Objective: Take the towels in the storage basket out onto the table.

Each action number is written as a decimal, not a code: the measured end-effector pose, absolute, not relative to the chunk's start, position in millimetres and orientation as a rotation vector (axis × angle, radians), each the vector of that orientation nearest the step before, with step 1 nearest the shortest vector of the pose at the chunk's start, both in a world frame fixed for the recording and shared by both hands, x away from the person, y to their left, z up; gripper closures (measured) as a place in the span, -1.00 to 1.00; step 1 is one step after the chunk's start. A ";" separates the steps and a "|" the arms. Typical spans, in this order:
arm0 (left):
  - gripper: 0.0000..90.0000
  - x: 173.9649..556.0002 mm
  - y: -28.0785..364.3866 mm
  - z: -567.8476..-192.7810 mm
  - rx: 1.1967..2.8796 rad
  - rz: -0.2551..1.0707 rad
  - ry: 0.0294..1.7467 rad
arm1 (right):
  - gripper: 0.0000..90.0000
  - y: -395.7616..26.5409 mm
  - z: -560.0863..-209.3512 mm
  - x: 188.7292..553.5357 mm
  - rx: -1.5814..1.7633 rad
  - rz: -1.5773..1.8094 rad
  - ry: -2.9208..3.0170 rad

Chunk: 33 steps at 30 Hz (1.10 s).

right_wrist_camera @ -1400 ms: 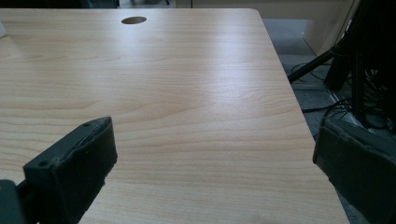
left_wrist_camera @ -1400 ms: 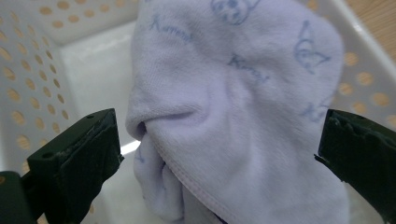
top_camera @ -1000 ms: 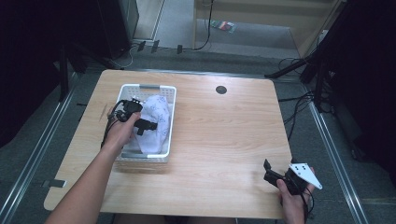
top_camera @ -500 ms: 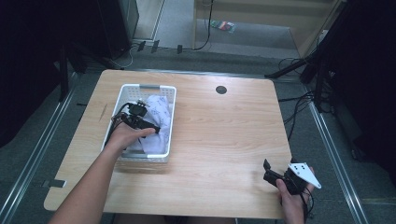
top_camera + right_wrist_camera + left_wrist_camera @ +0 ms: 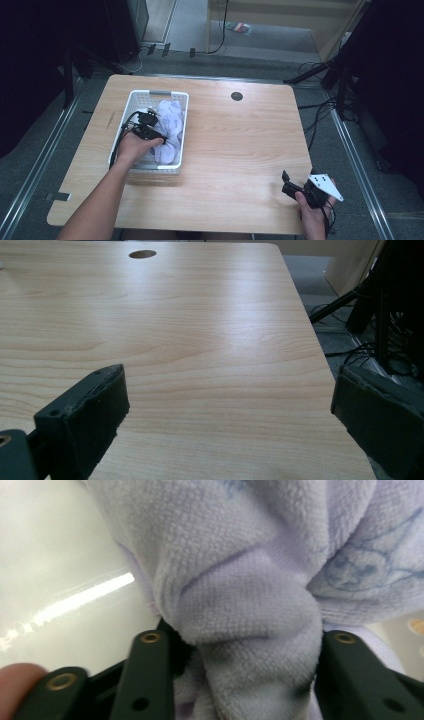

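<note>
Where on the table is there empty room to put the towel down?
The widest bare wood lies between the white basket and the right claw, below the round cable hole. A narrower strip runs along the table's near edge in front of the basket. The basket itself is crowded: the lavender towel and the left claw fill it.

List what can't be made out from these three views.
- Basket floor, high view: hidden by the towel and the left gripper.
- Left gripper's grip, left gripper view: towel bulges between the jaws; their tips are buried, closure unclear.
- Towel's print, left gripper view: cut off at the right edge.
</note>
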<state>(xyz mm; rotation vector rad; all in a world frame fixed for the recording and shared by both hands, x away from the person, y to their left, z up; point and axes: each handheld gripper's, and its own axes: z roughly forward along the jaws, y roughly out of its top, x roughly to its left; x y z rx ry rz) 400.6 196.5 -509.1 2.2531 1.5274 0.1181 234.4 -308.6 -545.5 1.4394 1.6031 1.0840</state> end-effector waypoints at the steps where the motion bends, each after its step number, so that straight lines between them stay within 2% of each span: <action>1: 0.41 400.6 196.5 -509.1 2.253 0.118 1.527 | -0.96 -308.6 -545.5 234.4 1.439 1.084 1.603; 8: 0.53 395.5 196.8 -494.5 2.193 0.259 1.537 | -0.95 -309.3 -545.4 235.2 1.448 1.086 1.604; 17: 0.54 388.9 207.3 -465.2 2.110 0.293 1.530 | -0.93 -308.5 -545.4 235.2 1.447 1.074 1.602; 23: 0.54 385.4 211.1 -439.1 2.104 0.359 1.509 | -0.93 -308.3 -545.5 235.3 1.450 1.069 1.596; 33: 0.54 381.7 213.2 -409.7 2.095 0.387 1.511 | -0.92 -308.2 -545.6 235.6 1.451 1.064 1.598</action>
